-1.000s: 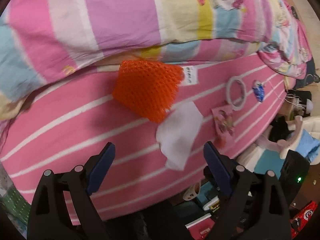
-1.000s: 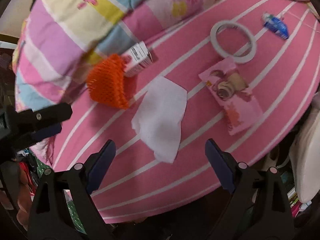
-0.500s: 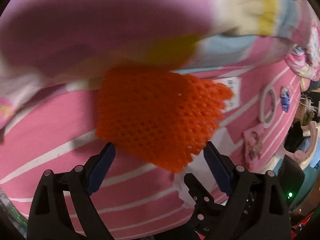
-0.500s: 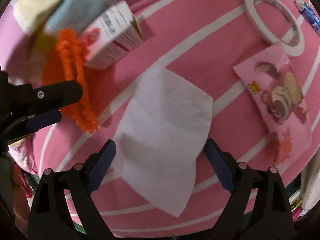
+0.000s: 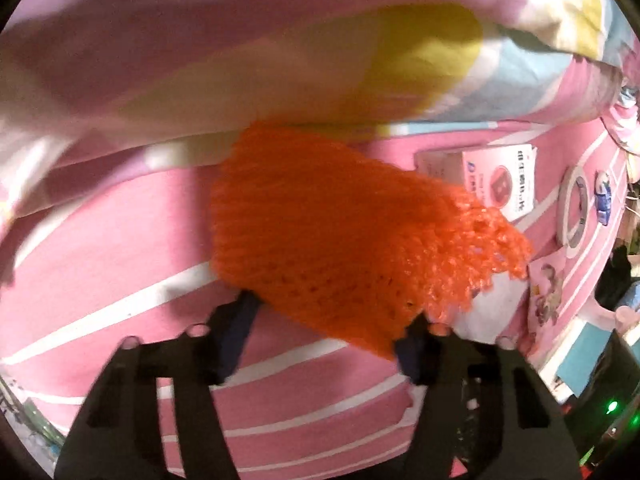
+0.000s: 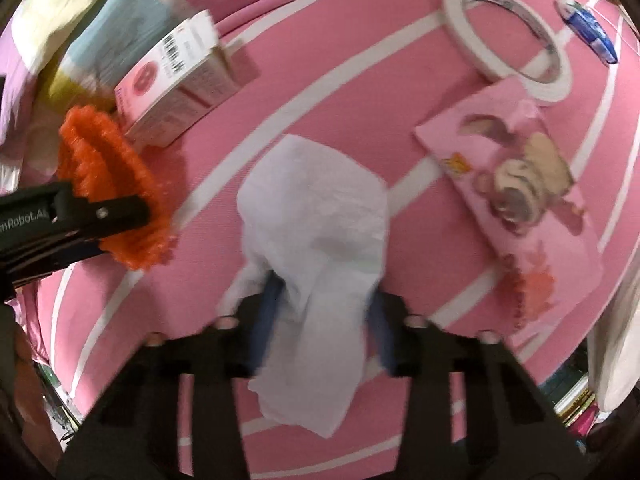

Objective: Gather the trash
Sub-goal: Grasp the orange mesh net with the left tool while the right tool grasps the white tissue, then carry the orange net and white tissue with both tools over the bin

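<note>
On pink striped bedsheet (image 6: 328, 92), scattered trash.

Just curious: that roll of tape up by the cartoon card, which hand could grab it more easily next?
Probably the right gripper: the tape roll lies nearer its side, though its jaws already pinch the white tissue.

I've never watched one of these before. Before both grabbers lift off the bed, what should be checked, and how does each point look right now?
1. Left gripper closed around the orange foam net: ok.
2. Right gripper closed on the white tissue: ok.
3. Net grip firm: cannot tell, blurred.
4. Small box clear of the net: not ok, touching.
5. Trash bin in view: not ok.
</note>
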Demonstrator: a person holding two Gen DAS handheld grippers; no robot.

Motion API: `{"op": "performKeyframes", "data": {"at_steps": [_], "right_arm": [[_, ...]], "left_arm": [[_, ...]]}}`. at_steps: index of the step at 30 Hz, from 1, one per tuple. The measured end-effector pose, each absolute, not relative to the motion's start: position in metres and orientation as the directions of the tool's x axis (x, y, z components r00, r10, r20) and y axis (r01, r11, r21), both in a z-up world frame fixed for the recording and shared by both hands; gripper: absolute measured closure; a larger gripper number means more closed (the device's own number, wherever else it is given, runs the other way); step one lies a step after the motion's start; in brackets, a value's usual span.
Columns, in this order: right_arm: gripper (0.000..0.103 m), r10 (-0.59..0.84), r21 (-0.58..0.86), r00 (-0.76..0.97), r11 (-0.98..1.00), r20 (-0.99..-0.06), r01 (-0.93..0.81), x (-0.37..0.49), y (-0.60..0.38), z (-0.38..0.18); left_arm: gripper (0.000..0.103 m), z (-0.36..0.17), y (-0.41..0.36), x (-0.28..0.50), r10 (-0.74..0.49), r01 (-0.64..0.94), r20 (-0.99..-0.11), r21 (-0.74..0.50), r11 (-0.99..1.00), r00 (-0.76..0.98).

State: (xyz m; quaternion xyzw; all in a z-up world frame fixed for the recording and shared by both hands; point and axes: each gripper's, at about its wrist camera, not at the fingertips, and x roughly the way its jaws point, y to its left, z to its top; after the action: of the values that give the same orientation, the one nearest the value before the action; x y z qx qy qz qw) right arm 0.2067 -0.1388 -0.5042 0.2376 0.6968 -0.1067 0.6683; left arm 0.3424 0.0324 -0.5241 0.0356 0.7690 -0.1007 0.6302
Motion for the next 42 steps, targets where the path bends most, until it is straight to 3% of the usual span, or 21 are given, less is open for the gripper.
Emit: {"op": "performKeyframes", "data": {"at_steps": [1,4,14,34,42], "right_arm": [[0.096,0.198,0.179,0.011,0.863,-0.980,0.472,0.206,-0.141,-0.504],[0.098,0.214,0.206,0.035,0.862,-0.976,0.463,0.204,-0.147,-0.496],[0.098,0.271,0.310,0.153,0.849,-0.950,0.427,0.196,-0.159,-0.415],[0.098,0.232,0.393,0.439,0.861,-0.868,0.322,0.168,-0.147,-0.130],[0.098,0.181,0.385,0.512,0.864,-0.840,0.325,0.142,-0.149,-0.075]], "left_arm": [[0.066,-0.522,0.034,0.342,-0.067,0.186,-0.978,-0.104,0.977,-0.198],[0.084,-0.515,0.039,0.341,-0.077,0.187,-0.978,-0.114,0.976,-0.192],[0.084,-0.440,0.053,0.327,-0.191,0.142,-0.969,-0.214,0.967,-0.157],[0.084,-0.180,0.034,0.255,-0.412,0.200,-0.910,-0.395,0.896,0.047],[0.084,-0.137,0.028,0.234,-0.475,0.258,-0.876,-0.441,0.860,0.085]]}}
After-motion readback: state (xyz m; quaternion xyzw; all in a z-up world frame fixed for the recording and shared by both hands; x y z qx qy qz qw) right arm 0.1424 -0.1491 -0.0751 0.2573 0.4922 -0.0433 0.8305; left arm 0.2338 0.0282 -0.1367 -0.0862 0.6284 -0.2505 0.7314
